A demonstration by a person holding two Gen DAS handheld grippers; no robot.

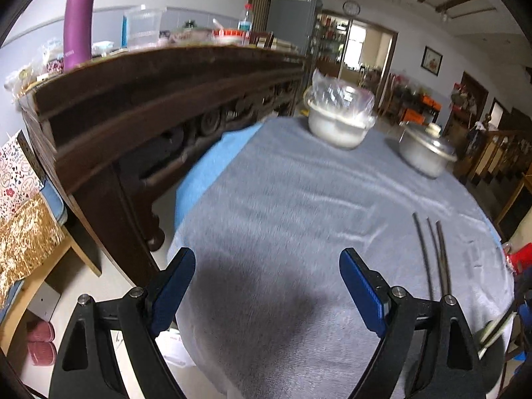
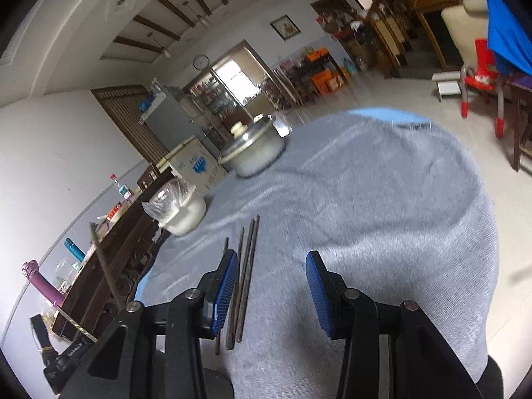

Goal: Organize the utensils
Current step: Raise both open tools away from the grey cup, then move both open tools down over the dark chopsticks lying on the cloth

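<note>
Three dark chopsticks (image 1: 434,259) lie side by side on the grey cloth (image 1: 282,206), to the right of my left gripper (image 1: 266,252). That gripper hangs over bare cloth with its jaws wide apart and nothing between its blue pads. In the right wrist view the same chopsticks (image 2: 247,259) run along the cloth just inside the left finger (image 2: 227,286) of my right gripper (image 2: 272,254), and one passes beneath that finger. The right gripper's jaws stand partly apart and the pads do not press on the chopsticks.
A white pot under a plastic bag (image 1: 339,123) and a lidded metal pot (image 1: 425,153) stand at the cloth's far end. A dark carved wooden table (image 1: 149,99) with a purple flask (image 1: 79,20) runs along the left. The table edge drops off at right; a red chair (image 2: 478,76) stands beyond.
</note>
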